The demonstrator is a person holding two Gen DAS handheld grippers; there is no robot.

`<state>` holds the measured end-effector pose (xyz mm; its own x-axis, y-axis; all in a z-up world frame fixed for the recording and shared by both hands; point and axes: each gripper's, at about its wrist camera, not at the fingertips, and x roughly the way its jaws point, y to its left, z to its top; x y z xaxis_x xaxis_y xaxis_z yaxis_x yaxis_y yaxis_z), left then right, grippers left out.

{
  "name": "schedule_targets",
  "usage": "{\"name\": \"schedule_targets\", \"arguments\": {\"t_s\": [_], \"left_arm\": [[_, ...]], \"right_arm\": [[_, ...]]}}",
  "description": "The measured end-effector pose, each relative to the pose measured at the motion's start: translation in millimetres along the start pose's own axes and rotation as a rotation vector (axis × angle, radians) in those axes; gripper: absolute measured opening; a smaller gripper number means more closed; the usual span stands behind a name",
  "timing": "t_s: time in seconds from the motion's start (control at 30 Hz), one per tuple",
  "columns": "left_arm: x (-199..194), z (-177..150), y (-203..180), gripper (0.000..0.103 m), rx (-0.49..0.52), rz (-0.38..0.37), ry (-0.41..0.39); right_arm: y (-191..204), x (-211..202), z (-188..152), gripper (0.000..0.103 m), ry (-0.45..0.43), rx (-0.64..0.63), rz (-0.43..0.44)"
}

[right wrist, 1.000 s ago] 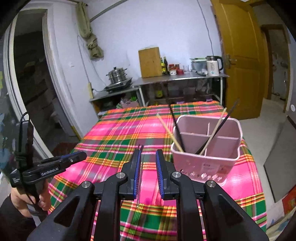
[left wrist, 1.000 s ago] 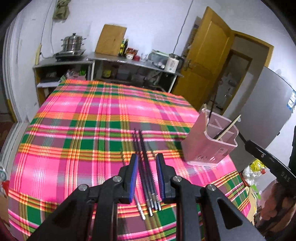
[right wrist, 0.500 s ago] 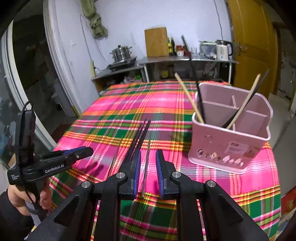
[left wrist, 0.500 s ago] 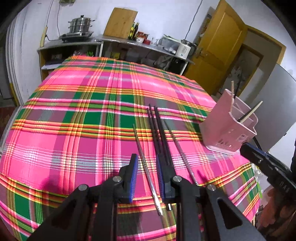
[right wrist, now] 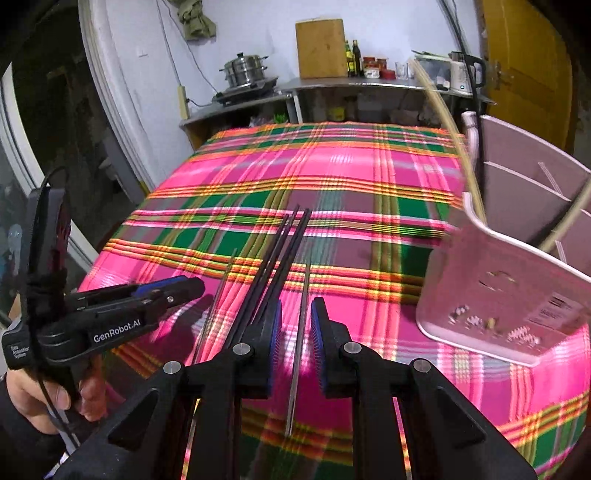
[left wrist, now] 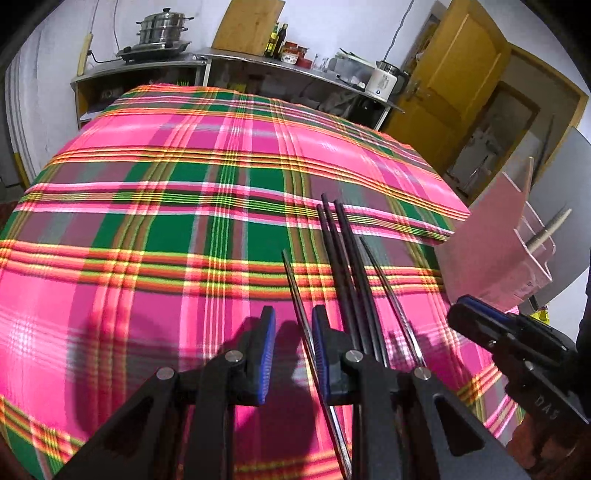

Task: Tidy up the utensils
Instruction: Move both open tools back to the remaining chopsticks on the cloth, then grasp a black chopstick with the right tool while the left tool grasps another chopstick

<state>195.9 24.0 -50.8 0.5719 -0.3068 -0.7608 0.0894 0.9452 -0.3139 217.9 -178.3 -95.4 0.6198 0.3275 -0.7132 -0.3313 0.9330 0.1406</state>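
Note:
Three black chopsticks (left wrist: 341,266) (right wrist: 282,254) lie bunched on the plaid tablecloth (left wrist: 147,258), with a thin metal chopstick on each side. My left gripper (left wrist: 293,325) hangs low over the left metal chopstick (left wrist: 295,288), open, the stick lying in the gap close to the right pad. My right gripper (right wrist: 296,321) is open over the other metal chopstick (right wrist: 301,332), which lies between its pads. The pink divided holder (right wrist: 509,291) (left wrist: 491,240) stands to the right with several chopsticks in it. Each gripper shows in the other's view: the left gripper (right wrist: 140,299), the right gripper (left wrist: 509,339).
A person's hand (right wrist: 33,398) holds the left gripper's handle. The table's near edge lies just below both grippers. Behind the table, a metal counter (left wrist: 258,62) carries a steamer pot (left wrist: 162,29), bottles, a cutting board and a kettle. A yellow door (left wrist: 461,74) stands open at the right.
Both grippers have come down and forward toward the chopsticks on the cloth. Each now has a metal chopstick between its fingers. The holder has slid toward the right edge of both views.

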Motion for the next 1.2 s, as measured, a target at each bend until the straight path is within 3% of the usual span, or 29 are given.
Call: {"name": "schedule_targets", "arguments": {"t_s": [0.43,0.7,0.8,0.9,1.2], "left_arm": [[17,3,-6,0.021,0.022,0.026,0.002],[21,-2,-24,0.021,0.111,0.134,-0.035],[22,0,-26,0.015,0.131,0.159,-0.038],[21,4,-22,0.009,0.118,0.147,-0.029],[-1,12,-17,0.006,0.087,0.102,-0.05]], "right_arm": [[-11,53,10,0.017,0.078,-0.009,-0.017],[2,67,14,0.016,0.085,-0.071,-0.047],[4,69,16,0.007,0.088,-0.078,-0.058],[3,68,18,0.007,0.091,-0.069,-0.049],[6,40,27,0.006,0.035,-0.055,-0.014]]}}
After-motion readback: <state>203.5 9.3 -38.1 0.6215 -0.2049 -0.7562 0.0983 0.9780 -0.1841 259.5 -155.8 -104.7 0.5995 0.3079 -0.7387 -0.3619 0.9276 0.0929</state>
